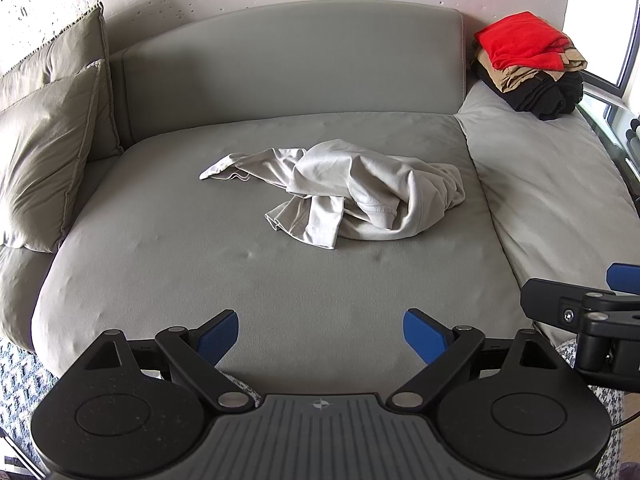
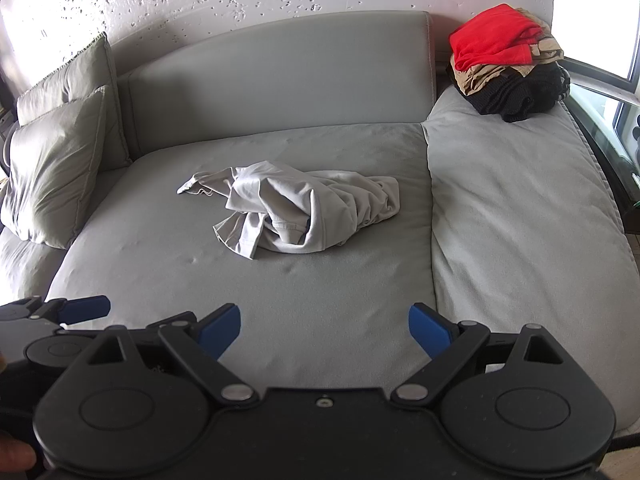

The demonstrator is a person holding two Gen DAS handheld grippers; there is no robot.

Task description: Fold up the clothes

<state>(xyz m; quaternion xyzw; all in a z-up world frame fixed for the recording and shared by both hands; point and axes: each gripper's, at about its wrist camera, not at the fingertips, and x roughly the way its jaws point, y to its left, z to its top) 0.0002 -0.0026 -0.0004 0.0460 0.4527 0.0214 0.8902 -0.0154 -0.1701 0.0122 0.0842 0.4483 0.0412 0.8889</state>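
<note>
A crumpled light grey garment (image 1: 340, 188) (image 2: 296, 208) lies in a heap in the middle of the grey sofa seat (image 1: 224, 264) (image 2: 304, 304). My left gripper (image 1: 320, 336) hovers over the seat's front edge, open, nothing between its blue pads. My right gripper (image 2: 324, 330) is beside it to the right, also open and empty, well short of the garment. Part of the right gripper (image 1: 580, 308) shows at the right edge of the left wrist view. The left gripper's blue fingertip (image 2: 86, 307) shows at the left of the right wrist view.
A stack of clothes, red (image 1: 520, 40) (image 2: 496, 42) on tan on black, sits at the sofa's back right corner. Two grey cushions (image 1: 44, 152) (image 2: 60, 160) lean at the left. A lighter seat cushion (image 2: 520, 216) lies to the right; a glass table edge (image 2: 612, 132) stands beyond it.
</note>
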